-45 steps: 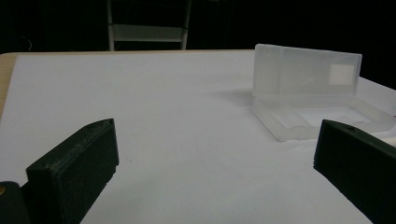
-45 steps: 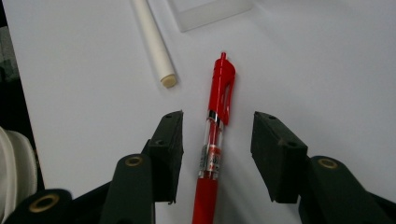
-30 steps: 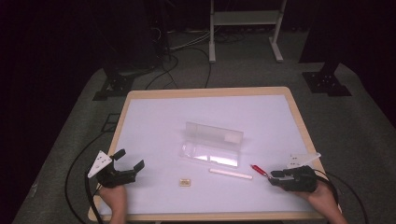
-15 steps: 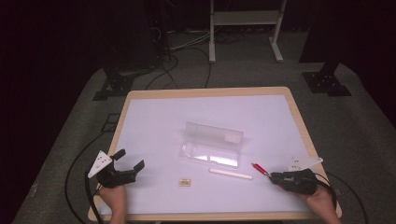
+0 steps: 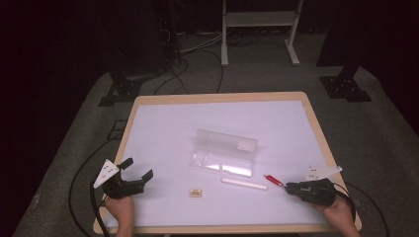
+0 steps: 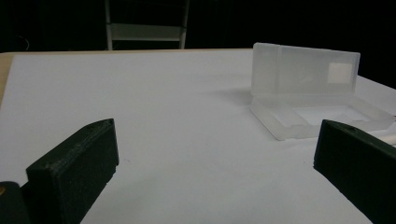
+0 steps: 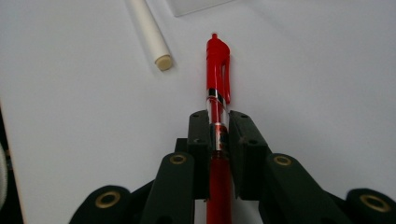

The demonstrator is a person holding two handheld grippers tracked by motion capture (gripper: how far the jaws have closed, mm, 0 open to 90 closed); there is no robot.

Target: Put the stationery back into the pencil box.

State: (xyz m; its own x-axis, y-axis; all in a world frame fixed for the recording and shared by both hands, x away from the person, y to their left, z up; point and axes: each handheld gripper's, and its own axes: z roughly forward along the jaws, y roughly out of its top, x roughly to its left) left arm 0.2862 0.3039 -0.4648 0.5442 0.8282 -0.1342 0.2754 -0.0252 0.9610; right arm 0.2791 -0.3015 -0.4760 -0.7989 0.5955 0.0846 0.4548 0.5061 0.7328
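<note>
Dim recording lab or studio: black surroundings, grey carpet (image 5: pixel 79 148), cables (image 5: pixel 197 54) trailing across floor, stand bases (image 5: pixel 346 89), a white metal frame (image 5: pixel 259 29) behind one lit, wood-edged white table (image 5: pixel 217 96).

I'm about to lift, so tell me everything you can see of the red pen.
The red pen is glossy plastic with a clear band on its barrel and a clip at the far, button end. It lies flat on the white table, near its right front corner. The right gripper has just closed on its barrel. The white stick lies close beside it, apart.
</note>
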